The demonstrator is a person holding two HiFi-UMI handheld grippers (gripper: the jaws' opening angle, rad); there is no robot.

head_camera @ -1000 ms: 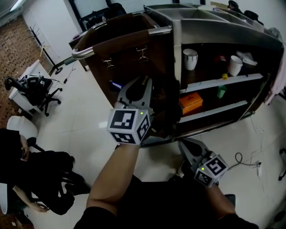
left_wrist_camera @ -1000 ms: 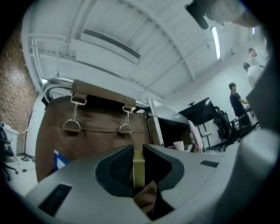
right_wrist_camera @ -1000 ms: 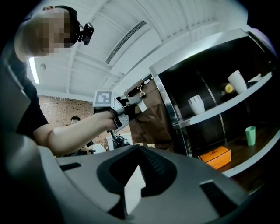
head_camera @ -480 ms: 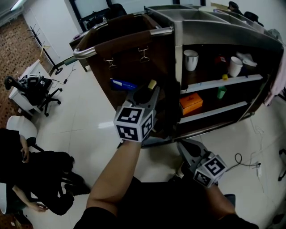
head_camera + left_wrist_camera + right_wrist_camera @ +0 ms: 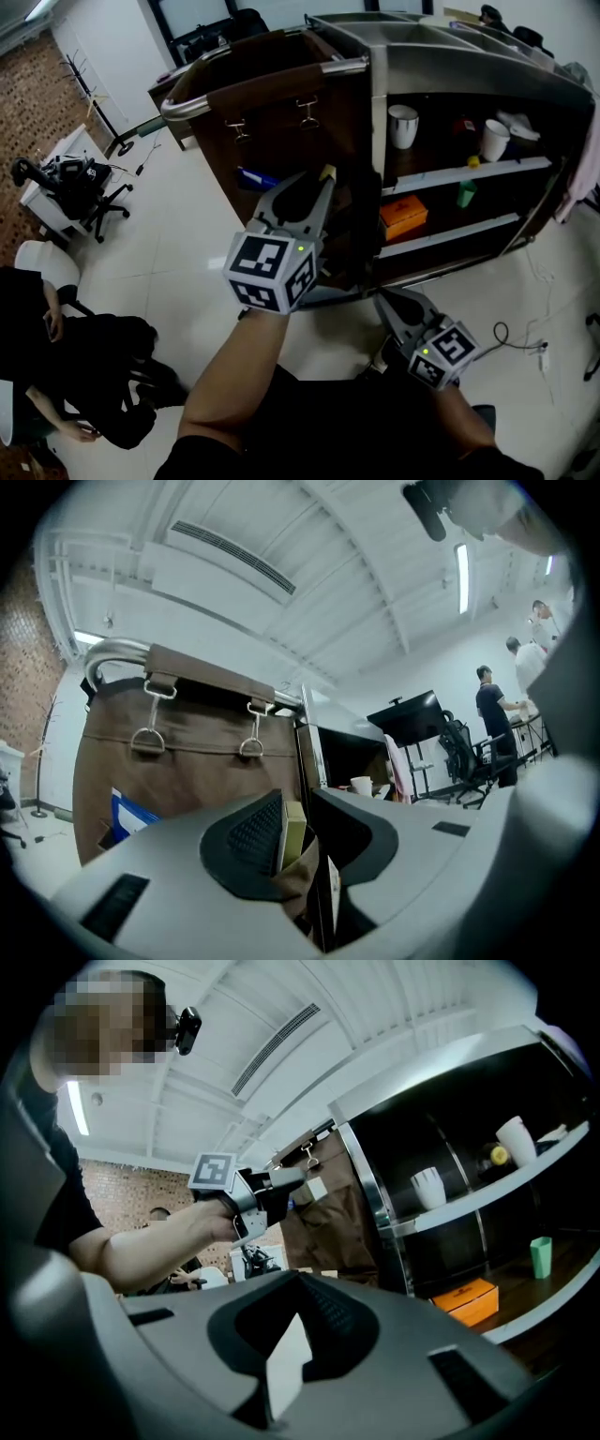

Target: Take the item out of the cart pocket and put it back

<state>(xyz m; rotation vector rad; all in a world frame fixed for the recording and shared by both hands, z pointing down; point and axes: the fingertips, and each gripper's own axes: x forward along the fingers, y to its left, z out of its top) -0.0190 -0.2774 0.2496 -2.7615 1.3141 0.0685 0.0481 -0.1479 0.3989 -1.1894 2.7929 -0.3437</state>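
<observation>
1. Left hand-held gripper [image 5: 312, 178]: level, clamped on item [image 5: 292, 836], a small cream box. Jaws just lately opening wider, with the box between them, flat against a ribbed pad.
2. Item: in the air, outside pocket [image 5: 272, 136], just before its right edge and close to the corner post of cart [image 5: 450, 70].
3. Pocket: brown cloth on the cart's end, hung by two metal clips [image 5: 307, 112] under rail [image 5: 253, 82]. Blue thing [image 5: 255, 178] showing at its lower part, just left of the jaws.
4. Right hand-held gripper [image 5: 386, 302]: low, near the cart's bottom edge, well apart from the left one. Jaws together, nothing between.
5. Shelves [image 5: 469, 171]: open-fronted, right of the corner post. Cup [image 5: 402, 125] on the upper level, orange box [image 5: 403, 214] below, set back from the shelf edges.
6. Floor [image 5: 169, 244]: pale tile stretching left of the cart and before the pocket, open room between pocket and chair [image 5: 89, 192]. Seated person [image 5: 84, 366] at far left, well apart from the cart.
</observation>
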